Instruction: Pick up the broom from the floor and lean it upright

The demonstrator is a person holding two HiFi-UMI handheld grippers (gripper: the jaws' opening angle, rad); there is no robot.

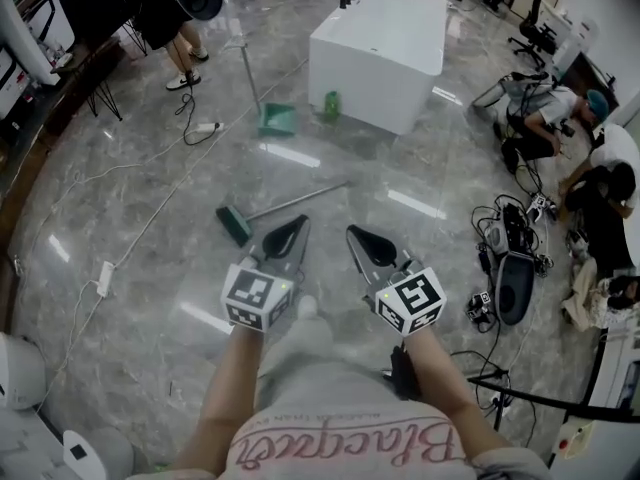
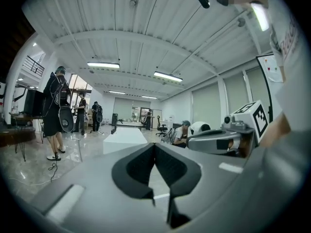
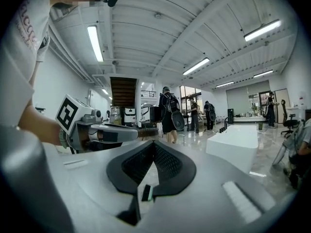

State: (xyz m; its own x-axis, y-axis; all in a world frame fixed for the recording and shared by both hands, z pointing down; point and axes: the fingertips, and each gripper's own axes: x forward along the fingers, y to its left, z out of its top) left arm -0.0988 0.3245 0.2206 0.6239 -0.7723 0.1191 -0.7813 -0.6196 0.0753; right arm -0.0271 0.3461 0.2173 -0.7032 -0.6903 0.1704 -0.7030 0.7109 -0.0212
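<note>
The broom (image 1: 290, 204) lies flat on the grey marble floor, green head (image 1: 236, 225) toward the left and grey handle running up to the right. My left gripper (image 1: 302, 220) hovers just right of the broom head, near the handle, jaws shut and empty. My right gripper (image 1: 351, 232) is held beside it, further right, also shut with nothing in it. In the left gripper view the shut jaws (image 2: 155, 144) point level across the room and the broom is out of sight. The right gripper view shows its shut jaws (image 3: 154, 142) the same way.
A white block table (image 1: 380, 43) stands ahead, with a green bottle (image 1: 331, 106) and a green dustpan (image 1: 276, 118) at its foot. A person (image 1: 180, 28) stands at upper left. People sit among gear and cables (image 1: 510, 238) at right. A power strip (image 1: 105, 276) lies at left.
</note>
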